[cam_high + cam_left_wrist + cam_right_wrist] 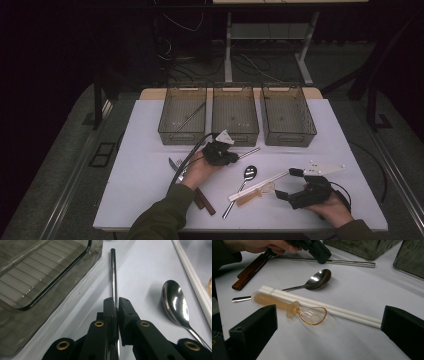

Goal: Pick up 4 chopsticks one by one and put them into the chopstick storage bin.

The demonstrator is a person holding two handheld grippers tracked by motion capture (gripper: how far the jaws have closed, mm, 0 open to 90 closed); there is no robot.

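Now: L gripper [117, 305] clamped on metal chopstick [114, 277], rod running fwd btwn jaws along table [140, 267], just beside bin [37, 277]. R gripper [329, 322] jaws wide, amber spoon [294, 308] btwn them, untouched.

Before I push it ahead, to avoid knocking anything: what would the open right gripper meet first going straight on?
Probably the amber plastic spoon, lying between the right gripper's open jaws, with the white chopsticks just behind; depth is uncertain.

Lab-style recording setup, not a home: white desk [150, 200] in a dark curtained room, loose cables [175, 55] on the grey floor [60, 165], bare metal frame legs [228, 50] behind, three identical mesh bins [235, 120] lined up.
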